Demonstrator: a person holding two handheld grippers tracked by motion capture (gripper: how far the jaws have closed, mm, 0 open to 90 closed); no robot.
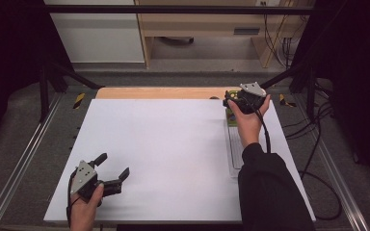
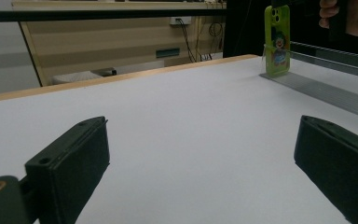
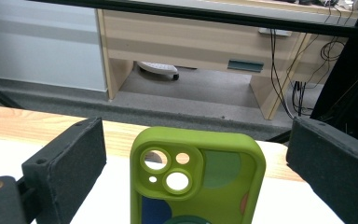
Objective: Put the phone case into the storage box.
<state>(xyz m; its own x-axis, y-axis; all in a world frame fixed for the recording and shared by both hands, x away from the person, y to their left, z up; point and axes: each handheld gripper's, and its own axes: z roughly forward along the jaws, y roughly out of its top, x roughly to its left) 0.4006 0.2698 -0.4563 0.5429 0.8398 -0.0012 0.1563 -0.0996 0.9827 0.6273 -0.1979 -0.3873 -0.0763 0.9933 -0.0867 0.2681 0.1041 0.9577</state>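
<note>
White tabletop (image 1: 164, 144), wooden desk (image 3: 177, 42), hanging cables (image 3: 284, 70)

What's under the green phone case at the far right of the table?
The green phone case stands upright with its bottom edge in a clear ribbed rack lying on the white table. The right tool is open around its top. Its foot in the rack is not clearly visible.

No readable text shows anywhere, not even on the green phone case (image 3: 198, 179).
</note>
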